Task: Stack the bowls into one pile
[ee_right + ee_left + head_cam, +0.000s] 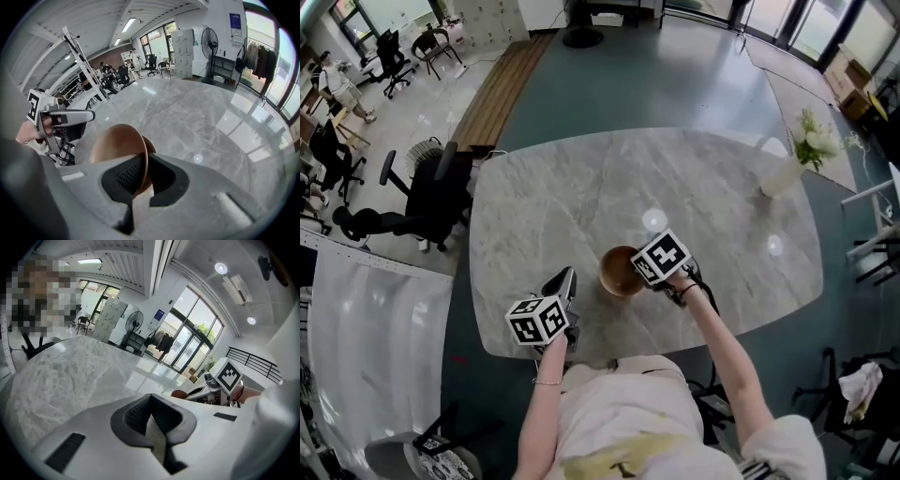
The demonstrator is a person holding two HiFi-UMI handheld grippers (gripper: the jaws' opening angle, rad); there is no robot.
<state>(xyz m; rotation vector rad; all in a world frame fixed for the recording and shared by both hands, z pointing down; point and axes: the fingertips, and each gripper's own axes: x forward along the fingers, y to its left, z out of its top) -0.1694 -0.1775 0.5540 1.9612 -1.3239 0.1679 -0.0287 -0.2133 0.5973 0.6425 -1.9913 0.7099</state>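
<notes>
The brown bowl (617, 271), towards the near edge of the marble table (694, 178), is pinched at its rim by the right gripper (143, 174). The left gripper (151, 422) is held nearby, jaws pressed together with nothing between them.

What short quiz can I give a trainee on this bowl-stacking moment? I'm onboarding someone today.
1. True or false: the right gripper is shut on the rim of the brown bowl.
2. In the head view, what stands near the far right edge of the table? A) vase of white flowers B) laptop C) kettle
3. Fill in: the left gripper holds ___.
Key: 1 true; 2 A; 3 nothing.
</notes>
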